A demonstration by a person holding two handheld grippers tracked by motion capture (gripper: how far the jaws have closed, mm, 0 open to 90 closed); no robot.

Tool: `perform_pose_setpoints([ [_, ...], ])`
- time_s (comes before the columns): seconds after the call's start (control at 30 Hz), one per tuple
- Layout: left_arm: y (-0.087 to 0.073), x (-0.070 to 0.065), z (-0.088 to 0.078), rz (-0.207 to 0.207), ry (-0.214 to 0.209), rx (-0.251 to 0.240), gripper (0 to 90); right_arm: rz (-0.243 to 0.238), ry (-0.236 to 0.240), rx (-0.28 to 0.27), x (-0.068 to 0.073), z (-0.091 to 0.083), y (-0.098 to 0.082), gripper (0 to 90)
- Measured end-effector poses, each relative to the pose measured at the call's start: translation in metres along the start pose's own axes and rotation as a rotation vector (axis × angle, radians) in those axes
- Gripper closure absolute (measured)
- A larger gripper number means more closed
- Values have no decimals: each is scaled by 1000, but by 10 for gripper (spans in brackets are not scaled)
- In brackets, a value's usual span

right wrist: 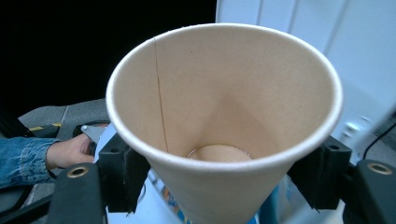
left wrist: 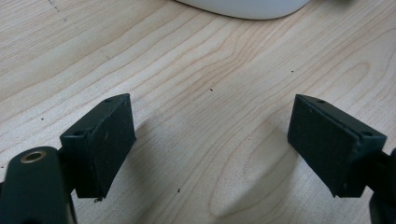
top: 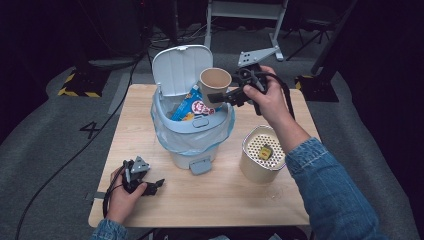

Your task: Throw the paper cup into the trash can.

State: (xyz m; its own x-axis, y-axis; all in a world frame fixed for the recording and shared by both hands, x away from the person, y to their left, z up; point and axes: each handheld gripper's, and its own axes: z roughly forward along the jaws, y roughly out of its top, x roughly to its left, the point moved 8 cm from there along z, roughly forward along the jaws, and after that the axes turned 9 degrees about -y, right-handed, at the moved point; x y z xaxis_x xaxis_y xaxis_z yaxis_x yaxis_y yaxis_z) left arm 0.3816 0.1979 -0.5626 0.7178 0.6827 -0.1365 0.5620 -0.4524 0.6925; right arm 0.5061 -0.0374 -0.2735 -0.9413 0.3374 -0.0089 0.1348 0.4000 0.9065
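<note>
A tan paper cup (top: 215, 85) hangs over the open white bin (top: 200, 152), squeezed between the jaws of my right gripper (top: 218, 96). In the right gripper view the cup (right wrist: 224, 126) is empty and its mouth faces the camera, with a black pad (right wrist: 123, 175) pressed on each side. The bin's lid (top: 180, 67) stands up behind it, and a blue snack bag (top: 194, 106) lies inside the clear liner. My left gripper (top: 156, 186) rests on the table at the front left, open, with bare wood between its pads (left wrist: 109, 140).
A cream perforated canister (top: 262, 152) with a small yellow item inside stands right of the bin. The wooden table (top: 145, 125) ends close behind the bin. Grey floor, cables and desk legs lie beyond.
</note>
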Motion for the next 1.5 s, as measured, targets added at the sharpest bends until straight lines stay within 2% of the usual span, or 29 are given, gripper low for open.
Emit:
perform_pose_setpoints([
  [0.2, 0, 0, 0, 0, 0, 0, 153, -6, 10, 37, 9, 25, -2, 289],
  [0.33, 0, 0, 0, 0, 0, 0, 153, -9, 35, 61, 16, 38, -6, 260],
  [0.4, 0, 0, 0, 0, 0, 0, 153, -22, 13, 68, 17, 46, -8, 138],
  [0.47, 0, 0, 0, 0, 0, 0, 153, 14, -45, 47, 17, 52, -7, 185],
  [0.5, 0, 0, 0, 0, 0, 0, 152, 33, -72, 36, 16, 53, -6, 180],
  [0.53, 0, 0, 0, 0, 0, 0, 153, 40, -80, 34, 17, 53, -6, 145],
  [0.57, 0, 0, 0, 0, 0, 0, 152, 36, -72, 33, 18, 52, -5, 162],
  [0.7, 0, 0, 0, 0, 0, 0, 153, -11, -64, 2, 19, 42, -2, 156],
  [0.8, 0, 0, 0, 0, 0, 0, 152, 0, -112, -22, 12, 35, -1, 155],
  [1.07, 0, 0, 0, 2, -1, 3, 152, 20, -170, -44, -2, 3, -7, 177],
  [1.13, 0, 0, 0, 2, -1, 3, 152, 27, -203, -41, -7, -11, -11, 188],
  [1.5, 0, 1, 0, 11, -7, 4, 150, 50, -301, -1, -17, -69, -38, 219],
])
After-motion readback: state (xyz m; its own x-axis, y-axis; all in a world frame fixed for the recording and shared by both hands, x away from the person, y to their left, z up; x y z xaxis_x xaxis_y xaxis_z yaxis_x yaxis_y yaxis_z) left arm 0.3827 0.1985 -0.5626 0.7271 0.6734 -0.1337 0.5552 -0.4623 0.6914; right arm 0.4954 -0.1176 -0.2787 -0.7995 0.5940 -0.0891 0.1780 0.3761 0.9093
